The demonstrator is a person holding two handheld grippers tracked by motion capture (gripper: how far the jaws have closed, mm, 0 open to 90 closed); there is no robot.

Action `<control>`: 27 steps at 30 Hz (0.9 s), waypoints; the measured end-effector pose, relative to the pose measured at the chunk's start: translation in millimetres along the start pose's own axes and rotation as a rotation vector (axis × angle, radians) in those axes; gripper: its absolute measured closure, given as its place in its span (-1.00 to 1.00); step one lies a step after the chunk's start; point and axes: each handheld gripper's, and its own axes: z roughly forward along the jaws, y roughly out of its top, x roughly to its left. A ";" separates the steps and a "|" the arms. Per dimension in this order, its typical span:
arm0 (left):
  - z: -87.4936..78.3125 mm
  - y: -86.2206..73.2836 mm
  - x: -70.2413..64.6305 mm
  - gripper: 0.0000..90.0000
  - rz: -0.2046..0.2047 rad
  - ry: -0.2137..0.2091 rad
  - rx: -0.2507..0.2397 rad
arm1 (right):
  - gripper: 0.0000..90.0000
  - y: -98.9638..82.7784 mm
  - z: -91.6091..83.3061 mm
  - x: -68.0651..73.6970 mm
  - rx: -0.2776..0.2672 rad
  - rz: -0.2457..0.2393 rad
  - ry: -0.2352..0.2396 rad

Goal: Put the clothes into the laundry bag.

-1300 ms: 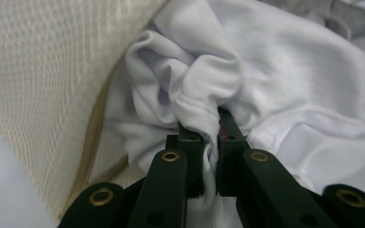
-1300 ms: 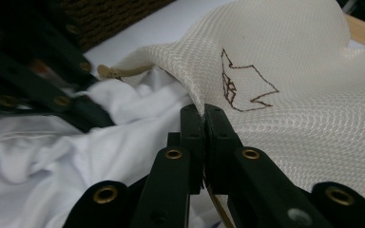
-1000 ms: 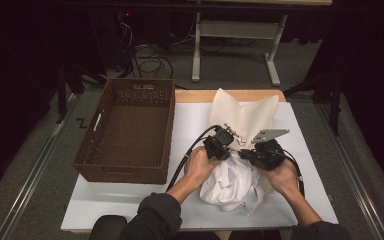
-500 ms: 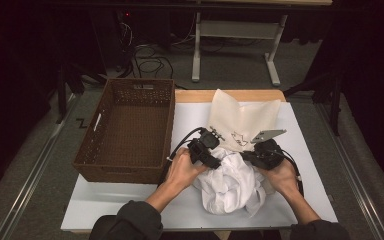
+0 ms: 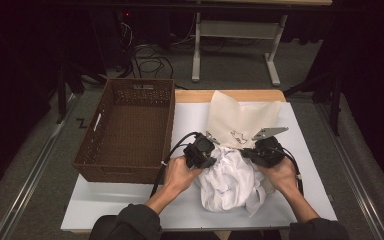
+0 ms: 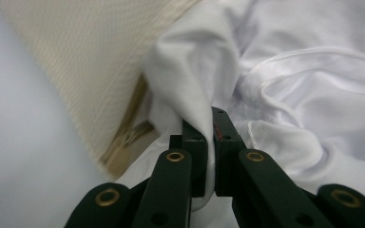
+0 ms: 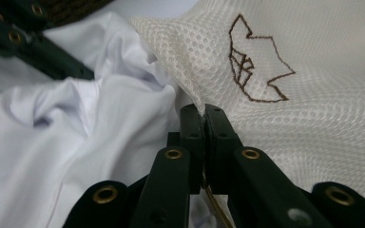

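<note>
White crumpled garment (image 5: 229,182), pinched by the left gripper (image 6: 208,137), adjoins a cream mesh bag (image 5: 242,120) clamped by the right gripper (image 7: 204,124), on a white tabletop (image 5: 130,205) amid dark surroundings.

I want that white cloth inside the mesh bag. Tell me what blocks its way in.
Nothing separate blocks it. The left gripper has just closed on a fold of the white cloth, and the right gripper pinches the mesh bag edge. Whether the bag's mouth gapes wide enough cannot be told.
</note>
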 end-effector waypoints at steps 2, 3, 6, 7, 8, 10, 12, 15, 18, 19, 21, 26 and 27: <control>3.3 9.5 -6.1 0.93 0.030 -0.004 0.006 | 0.97 4.5 -4.0 -1.2 -0.024 -0.004 0.001; 5.1 14.2 -7.6 0.94 0.038 -0.007 0.003 | 0.97 7.3 -6.5 -0.6 -0.034 -0.003 0.000; 13.1 26.7 -7.0 0.94 0.013 -0.052 -0.017 | 0.97 13.9 -13.5 3.6 -0.070 -0.021 0.005; 16.9 29.8 -6.4 0.94 0.000 -0.064 -0.022 | 0.97 15.3 -15.5 5.9 -0.072 -0.027 0.008; 19.6 31.8 -5.4 0.94 -0.004 -0.063 -0.020 | 0.97 16.1 -16.7 7.5 -0.076 -0.039 0.012; 28.3 36.2 -1.7 0.94 -0.037 -0.028 -0.016 | 0.98 15.9 -18.0 10.6 -0.072 -0.053 0.019; 34.9 38.3 3.4 0.93 -0.051 0.048 -0.007 | 0.98 13.5 -17.9 13.2 -0.062 -0.061 0.038; 39.2 38.3 10.1 0.86 -0.087 0.058 0.002 | 0.97 9.1 -12.5 16.7 -0.029 -0.076 0.036; 32.6 36.2 5.4 0.59 -0.052 0.083 0.024 | 0.97 3.3 -3.2 15.9 0.029 -0.079 0.017; 28.7 35.0 4.4 0.52 -0.047 0.090 0.029 | 0.97 2.5 -1.8 14.4 0.027 -0.069 0.020; 19.2 31.4 4.6 0.32 -0.059 0.074 0.037 | 0.97 1.2 0.1 8.8 0.037 -0.051 0.011; 0.4 20.3 1.4 0.05 -0.067 0.047 0.028 | 0.97 -1.1 4.1 4.3 0.046 -0.025 0.001; -1.5 18.3 0.2 0.02 -0.066 0.048 0.026 | 0.97 -1.2 4.5 4.1 0.046 -0.032 0.001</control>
